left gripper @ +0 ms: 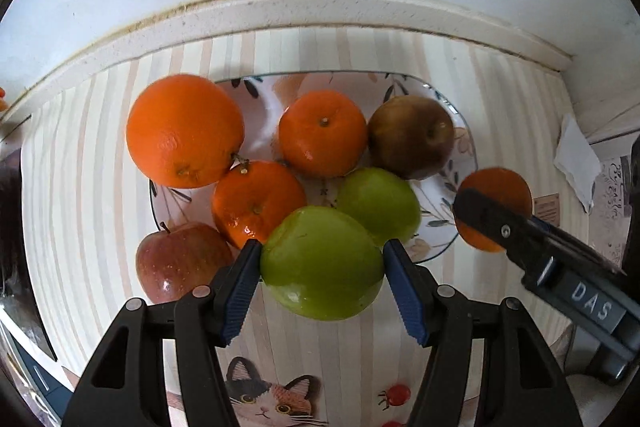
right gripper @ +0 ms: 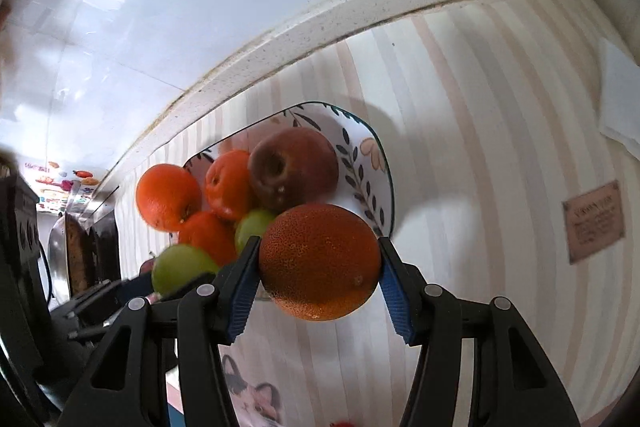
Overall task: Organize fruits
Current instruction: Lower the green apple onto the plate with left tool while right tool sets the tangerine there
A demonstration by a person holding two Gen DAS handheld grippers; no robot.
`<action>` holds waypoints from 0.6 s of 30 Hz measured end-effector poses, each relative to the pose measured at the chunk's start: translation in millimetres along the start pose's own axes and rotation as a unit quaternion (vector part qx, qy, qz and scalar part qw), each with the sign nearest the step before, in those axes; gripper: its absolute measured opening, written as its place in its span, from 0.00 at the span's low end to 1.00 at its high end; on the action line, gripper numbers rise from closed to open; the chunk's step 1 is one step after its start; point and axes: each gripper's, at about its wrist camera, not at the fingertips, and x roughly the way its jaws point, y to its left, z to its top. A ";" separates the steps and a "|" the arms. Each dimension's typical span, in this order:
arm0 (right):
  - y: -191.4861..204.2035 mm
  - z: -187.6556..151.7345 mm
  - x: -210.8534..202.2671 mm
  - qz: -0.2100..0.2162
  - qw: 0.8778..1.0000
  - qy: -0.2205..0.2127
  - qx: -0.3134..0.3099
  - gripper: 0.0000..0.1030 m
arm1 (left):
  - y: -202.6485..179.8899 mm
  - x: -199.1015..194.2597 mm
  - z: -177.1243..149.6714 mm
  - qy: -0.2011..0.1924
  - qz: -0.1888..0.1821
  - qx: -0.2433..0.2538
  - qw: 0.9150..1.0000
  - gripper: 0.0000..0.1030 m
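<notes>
Above the near rim of the plate [left gripper: 460, 247] — left gripper [left gripper: 322, 269] clamps a green apple [left gripper: 320, 267]; right gripper [right gripper: 318, 265] clamps an orange [right gripper: 320, 263] — both lifted.

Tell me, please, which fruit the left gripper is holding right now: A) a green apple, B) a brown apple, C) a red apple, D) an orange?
A: in the left wrist view the left gripper has its blue pads pressed on both sides of a green apple.
</notes>
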 end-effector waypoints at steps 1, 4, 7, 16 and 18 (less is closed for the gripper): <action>0.6 1.8 4.6 -0.002 1.000 0.005 -0.003 0.57 | -0.3 1.2 -0.4 0.001 -0.001 -0.001 1.000 0.58; 3.7 4.5 18.2 -0.007 1.000 0.014 -0.011 0.57 | -4.1 8.5 -0.8 0.007 -0.005 -0.007 1.000 0.58; 1.1 8.6 26.9 -0.011 1.000 0.024 -0.005 0.57 | -6.0 18.6 0.5 0.021 -0.008 -0.012 1.000 0.58; -9.2 16.7 26.1 -0.002 1.000 0.025 0.016 0.72 | -6.1 25.9 3.5 0.032 -0.022 -0.039 0.999 0.62; -10.4 16.7 22.5 -0.001 1.000 0.024 0.017 0.73 | -5.1 24.6 4.9 0.032 -0.028 -0.040 0.998 0.70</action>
